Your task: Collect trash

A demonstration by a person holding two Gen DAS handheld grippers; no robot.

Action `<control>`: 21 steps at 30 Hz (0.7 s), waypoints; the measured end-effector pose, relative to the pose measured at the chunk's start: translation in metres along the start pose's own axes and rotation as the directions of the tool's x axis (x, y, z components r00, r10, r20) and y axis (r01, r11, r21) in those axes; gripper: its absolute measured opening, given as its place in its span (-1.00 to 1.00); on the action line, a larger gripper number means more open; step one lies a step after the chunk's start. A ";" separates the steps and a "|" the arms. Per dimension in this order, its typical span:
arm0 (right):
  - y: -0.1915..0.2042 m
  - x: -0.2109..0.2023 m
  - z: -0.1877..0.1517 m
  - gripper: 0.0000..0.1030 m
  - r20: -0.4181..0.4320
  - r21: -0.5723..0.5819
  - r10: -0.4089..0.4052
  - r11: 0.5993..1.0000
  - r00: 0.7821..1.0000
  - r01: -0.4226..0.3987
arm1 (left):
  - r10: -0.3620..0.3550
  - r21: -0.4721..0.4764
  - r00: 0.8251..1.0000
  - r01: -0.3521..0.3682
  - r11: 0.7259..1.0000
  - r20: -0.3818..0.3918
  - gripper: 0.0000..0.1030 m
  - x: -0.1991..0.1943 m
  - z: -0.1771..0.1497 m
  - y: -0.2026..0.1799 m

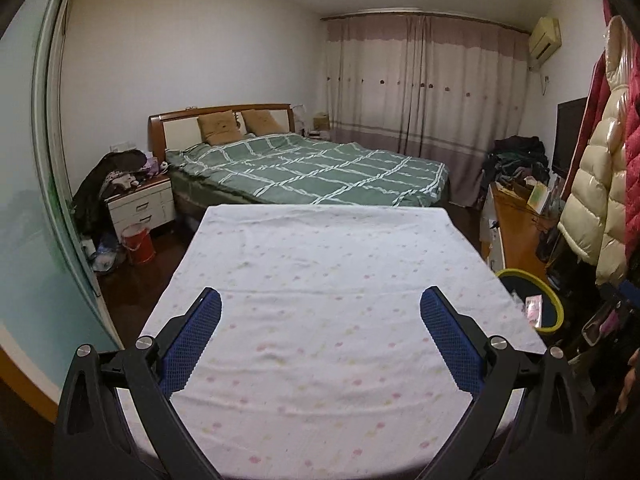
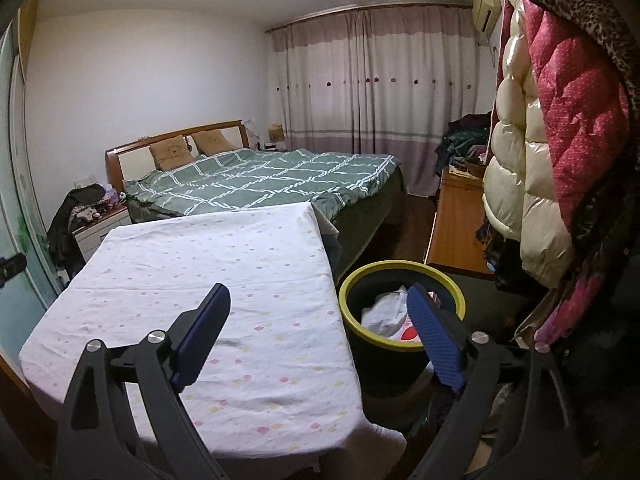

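Two grippers hang over the near end of a worktop (image 1: 320,280) draped in a white cloth with small pink and yellow dots. The left gripper (image 1: 320,308) has its jaws wide apart, blue pads facing each other, with only the cloth showing between them. The right gripper (image 2: 318,304) also has its jaws spread wide and grips nothing; one finger sits over the cloth, the other over the bin.

That bin (image 2: 400,268), dark with a yellow-green rim, stands on the floor just beside the right edge of the worktop. The trash (image 2: 386,314) lies inside it: a crumpled white piece and something with red and pink print, partly hidden by the right gripper's finger. From the left wrist view only part of the bin's rim shows past the worktop's corner, with a pink packet inside.

Along the right side, puffy coats (image 2: 520,184) in cream and dotted red hang close by, with a low wooden cabinet (image 2: 456,224) behind the bin.

Beyond the worktop's far edge is a bed (image 1: 312,168) with a green checked cover and two tan pillows against a wooden headboard. A white nightstand (image 1: 140,204) piled with clothes stands to its left, a red bucket (image 1: 138,244) on the floor in front of it. Closed curtains (image 1: 424,84) cover the far wall.
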State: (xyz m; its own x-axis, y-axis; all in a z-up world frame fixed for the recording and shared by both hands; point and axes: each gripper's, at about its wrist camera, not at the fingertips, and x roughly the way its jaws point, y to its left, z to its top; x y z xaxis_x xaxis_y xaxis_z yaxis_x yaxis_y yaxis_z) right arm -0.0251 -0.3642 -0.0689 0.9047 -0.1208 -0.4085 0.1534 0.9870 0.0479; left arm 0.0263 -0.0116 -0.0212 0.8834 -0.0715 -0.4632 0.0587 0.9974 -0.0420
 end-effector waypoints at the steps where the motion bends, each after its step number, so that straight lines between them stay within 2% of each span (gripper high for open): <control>1: 0.001 -0.002 -0.001 0.68 0.001 -0.001 0.002 1.000 1.000 -0.002 | 0.005 0.001 1.000 -0.005 1.000 -0.002 0.91 -0.001 -0.002 0.000; 12: 0.004 -0.010 -0.003 0.70 0.012 0.002 0.011 1.000 1.000 -0.011 | 0.005 0.014 1.000 -0.005 1.000 0.002 0.91 -0.006 -0.009 -0.006; 21: 0.001 -0.006 -0.002 0.71 0.006 0.014 0.010 1.000 1.000 -0.010 | -0.001 0.024 1.000 0.001 1.000 -0.009 0.91 -0.004 0.000 -0.015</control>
State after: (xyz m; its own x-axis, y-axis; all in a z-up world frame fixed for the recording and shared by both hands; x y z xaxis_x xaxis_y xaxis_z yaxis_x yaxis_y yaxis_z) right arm -0.0308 -0.3623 -0.0685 0.9084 -0.1118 -0.4028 0.1502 0.9865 0.0648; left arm 0.0215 -0.0266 -0.0184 0.8791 -0.0722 -0.4710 0.0706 0.9973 -0.0211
